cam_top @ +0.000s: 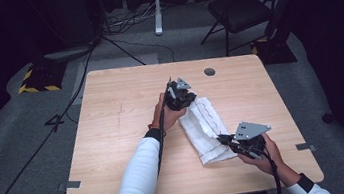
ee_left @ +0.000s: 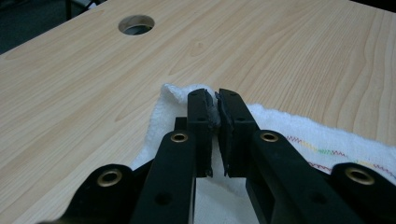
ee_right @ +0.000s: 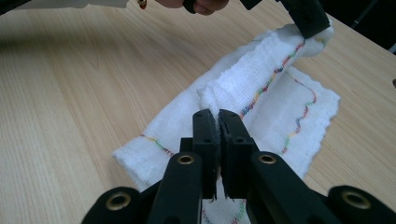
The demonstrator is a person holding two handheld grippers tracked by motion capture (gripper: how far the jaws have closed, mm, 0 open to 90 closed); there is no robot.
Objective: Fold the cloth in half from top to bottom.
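The left gripper (cam_top: 183, 97) is held in the left hand (cam_top: 167, 113), arm reaching forward, fingers (ee_left: 201, 112) pinched on the cloth (cam_top: 206, 128). The right gripper (cam_top: 225, 139), in the right hand (cam_top: 263, 155), points left, its fingers (ee_right: 207, 133) likewise clamped on cloth

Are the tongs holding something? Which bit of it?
Yes. Both tongs pinch the white cloth. The left tongs grip its far edge near a corner; the right tongs grip a raised fold along its near side.
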